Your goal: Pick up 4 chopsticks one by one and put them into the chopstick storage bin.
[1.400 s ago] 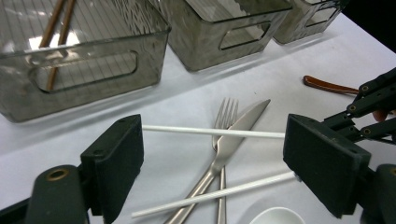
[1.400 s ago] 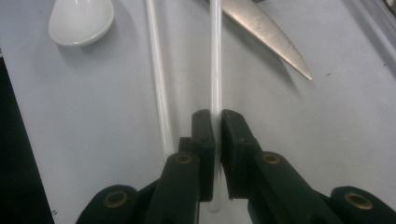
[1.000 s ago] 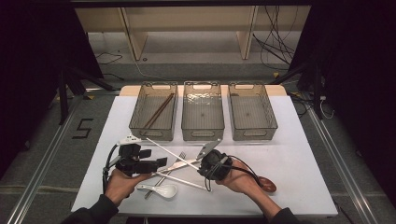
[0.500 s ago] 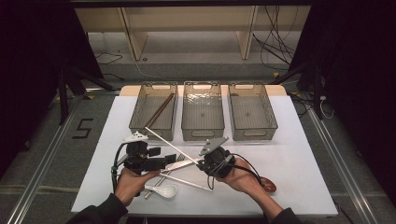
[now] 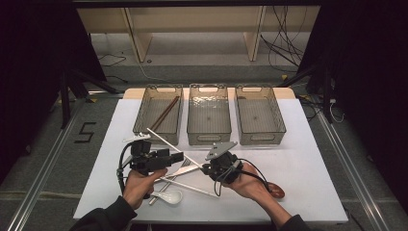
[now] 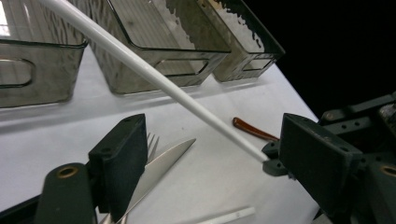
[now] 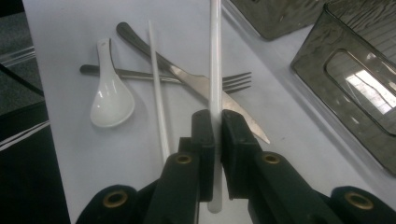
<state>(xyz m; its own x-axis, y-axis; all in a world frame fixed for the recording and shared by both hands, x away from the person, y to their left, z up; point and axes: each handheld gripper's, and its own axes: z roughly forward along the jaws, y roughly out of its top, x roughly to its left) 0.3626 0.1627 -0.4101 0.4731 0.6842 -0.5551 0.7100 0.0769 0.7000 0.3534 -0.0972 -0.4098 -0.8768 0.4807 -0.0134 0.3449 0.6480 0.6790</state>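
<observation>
My right gripper (image 5: pixel 208 168) (image 7: pixel 215 126) is shut on one end of a white chopstick (image 5: pixel 168 143) (image 7: pixel 215 56), which slants up and away over the table towards the left bin. My left gripper (image 5: pixel 176 158) (image 6: pixel 215 158) stands open beside it, and its jaws have just been closing a little. The chopstick (image 6: pixel 154 74) runs across the gap between them without touching either pad. A second white chopstick (image 5: pixel 192 186) (image 7: pixel 158 102), a knife (image 7: pixel 205 86) (image 6: pixel 163 161), a fork (image 7: pixel 233 81) and a white spoon (image 5: pixel 169 196) (image 7: pixel 109 102) lie on the table below.
Three clear bins stand in a row at the back of the white table (image 5: pixel 312 159): the left one (image 5: pixel 142 115) holds brown chopsticks (image 5: pixel 165 113), then the middle (image 5: pixel 208 138) and right (image 5: pixel 261 138) ones. A brown spoon (image 5: pixel 276 190) (image 6: pixel 252 130) lies by the right hand.
The left gripper has shifted a little to the right, closer to the held chopstick. The chopstick's far end has risen slightly. The right hand stays put.
</observation>
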